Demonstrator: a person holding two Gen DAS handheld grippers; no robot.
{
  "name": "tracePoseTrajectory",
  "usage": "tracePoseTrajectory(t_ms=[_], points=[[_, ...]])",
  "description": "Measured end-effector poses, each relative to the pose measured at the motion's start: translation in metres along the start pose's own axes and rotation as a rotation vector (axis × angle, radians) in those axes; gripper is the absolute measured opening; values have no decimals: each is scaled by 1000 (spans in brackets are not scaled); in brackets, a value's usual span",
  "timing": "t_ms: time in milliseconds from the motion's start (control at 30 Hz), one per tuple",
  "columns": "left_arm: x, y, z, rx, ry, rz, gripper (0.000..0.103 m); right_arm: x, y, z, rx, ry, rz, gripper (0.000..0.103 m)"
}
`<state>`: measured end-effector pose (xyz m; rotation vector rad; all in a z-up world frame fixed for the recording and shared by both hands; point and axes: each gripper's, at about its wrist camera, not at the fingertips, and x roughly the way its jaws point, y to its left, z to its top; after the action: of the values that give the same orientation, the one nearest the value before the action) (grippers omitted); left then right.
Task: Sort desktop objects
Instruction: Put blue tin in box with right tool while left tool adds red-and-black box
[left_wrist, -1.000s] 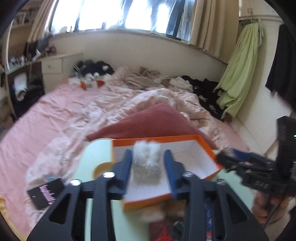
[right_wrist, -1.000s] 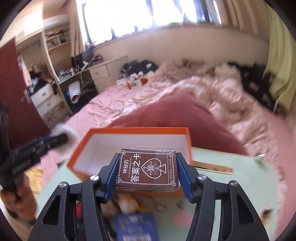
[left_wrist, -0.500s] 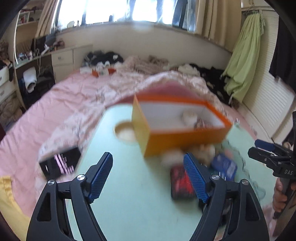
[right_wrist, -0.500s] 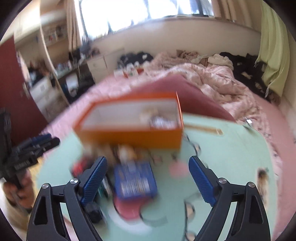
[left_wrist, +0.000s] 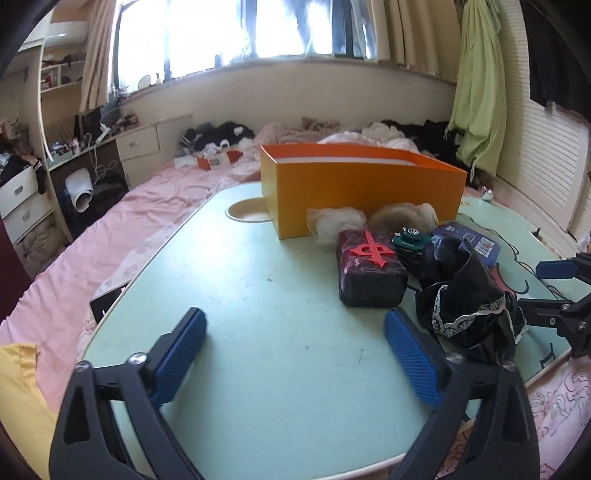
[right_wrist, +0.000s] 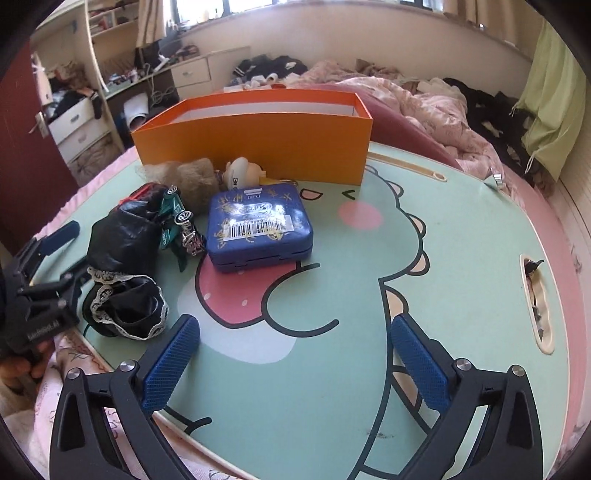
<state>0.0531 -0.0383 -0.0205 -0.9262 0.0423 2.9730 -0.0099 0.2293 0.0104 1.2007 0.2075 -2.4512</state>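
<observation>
An orange box (left_wrist: 362, 192) (right_wrist: 255, 144) stands at the far side of a green bed table (left_wrist: 258, 295) (right_wrist: 424, 258); its inside is hidden. In front of it lie a white fur ball (left_wrist: 334, 223), a tan fur ball (left_wrist: 402, 218) (right_wrist: 192, 177), a dark case with a red emblem (left_wrist: 369, 273), a green toy car (left_wrist: 410, 240) (right_wrist: 177, 218), a blue tin (right_wrist: 258, 227) (left_wrist: 476, 243) and black lace-trimmed cloth (left_wrist: 465, 295) (right_wrist: 122, 273). My left gripper (left_wrist: 293, 347) is open and empty above the near table. My right gripper (right_wrist: 295, 354) is open and empty, right of the cloth.
A small cream figure (right_wrist: 242, 171) leans by the box. The table sits on a pink bed (left_wrist: 110, 229) with a dark red pillow (right_wrist: 413, 129). A black phone (left_wrist: 107, 302) lies off the table's left edge. Drawers (left_wrist: 22, 206) stand left.
Both grippers let go of their loads, a fur piece and a card box, over the orange box, opened wide and pulled back low over the near table.
</observation>
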Motion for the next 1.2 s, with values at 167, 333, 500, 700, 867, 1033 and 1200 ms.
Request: tracePoseTrajectory(t_ms=[167,333,500,700,867,1033,1200], points=[[-2,0,-2,-6,-45,10,102,0,-1,1,-3,-8,1,103],[-2,-1,-2,-8,-54,12,102,0,1,2,-3,-7,-8,103],[-2,-1,-3,-8,-54,12,103,0,1,3,-2,-7,-10,103],[-3,-1,-3,-8,-55,12,103,0,0,4,1,-6,-11,103],[-3,-1,-4,-8,-56,12,103,0,1,6,-10,-6,-25,103],[-2,-2,-3,-8,-58,12,103,-5,4,27,-47,-74,-43,103],[-2,-2,-4,-7,-58,11,103,13,13,52,-96,-54,-31,96]])
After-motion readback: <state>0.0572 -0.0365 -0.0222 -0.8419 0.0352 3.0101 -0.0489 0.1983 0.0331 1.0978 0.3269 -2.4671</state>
